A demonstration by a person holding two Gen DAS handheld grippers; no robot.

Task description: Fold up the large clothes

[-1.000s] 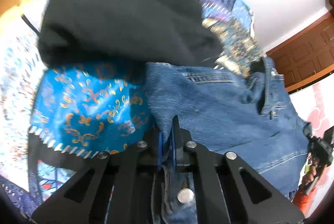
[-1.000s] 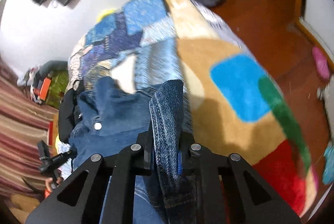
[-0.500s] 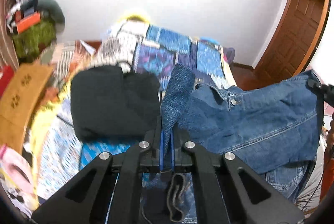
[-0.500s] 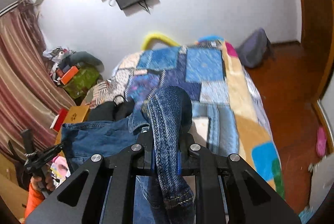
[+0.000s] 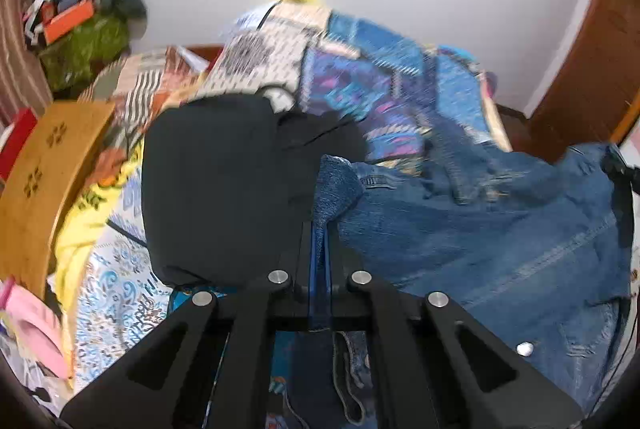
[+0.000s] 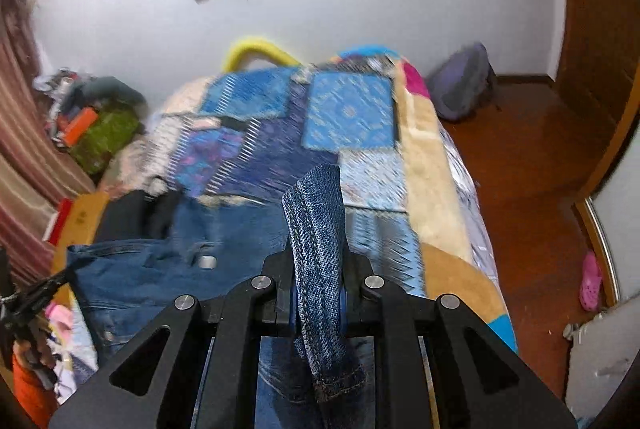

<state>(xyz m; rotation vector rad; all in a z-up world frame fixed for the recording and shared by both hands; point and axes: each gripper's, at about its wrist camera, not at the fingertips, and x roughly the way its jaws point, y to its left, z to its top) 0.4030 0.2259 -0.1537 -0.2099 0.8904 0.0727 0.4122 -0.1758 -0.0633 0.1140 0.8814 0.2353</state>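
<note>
Both the left gripper (image 5: 319, 249) and the right gripper (image 6: 317, 269) are matte black frames with triangular cut-outs, four silver round screws behind the jaws, and blue pads lining the inner faces.

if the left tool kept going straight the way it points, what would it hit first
Probably the black garment lying on the patchwork bedspread, just ahead of the left tool, which is clamped on the denim jacket. Depth is hard to judge.
</note>
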